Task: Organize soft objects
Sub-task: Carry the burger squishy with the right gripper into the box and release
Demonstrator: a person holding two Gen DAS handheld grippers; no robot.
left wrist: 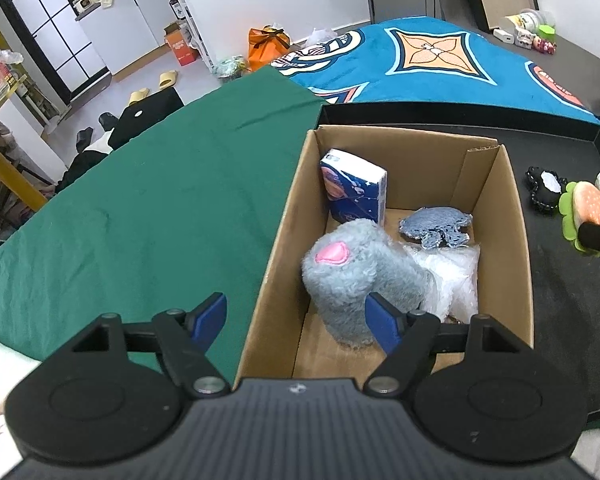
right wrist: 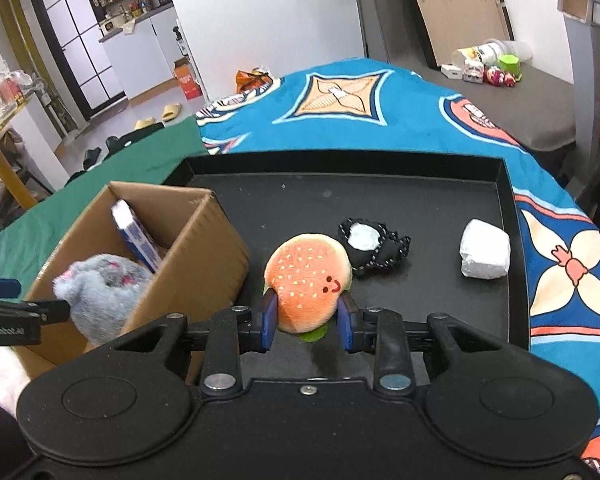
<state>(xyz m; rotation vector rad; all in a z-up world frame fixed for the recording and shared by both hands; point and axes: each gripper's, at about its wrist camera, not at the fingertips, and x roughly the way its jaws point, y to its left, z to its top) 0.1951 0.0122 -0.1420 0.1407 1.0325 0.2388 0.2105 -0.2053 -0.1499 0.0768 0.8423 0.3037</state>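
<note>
Right gripper (right wrist: 307, 326) clamped on burger plush (right wrist: 308, 280), pads pressing its sides, plush lifted off black tray (right wrist: 440, 200). Cardboard box (right wrist: 204, 256) just left of it. Left gripper (left wrist: 296, 320) jaws wide apart over box, empty; grey plush (left wrist: 352, 276) ahead inside, touching its right pad.

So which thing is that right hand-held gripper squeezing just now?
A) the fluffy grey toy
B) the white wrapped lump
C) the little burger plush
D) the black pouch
C: the right hand-held gripper has its blue pads pressed on both sides of the burger plush, above the black tray.
</note>
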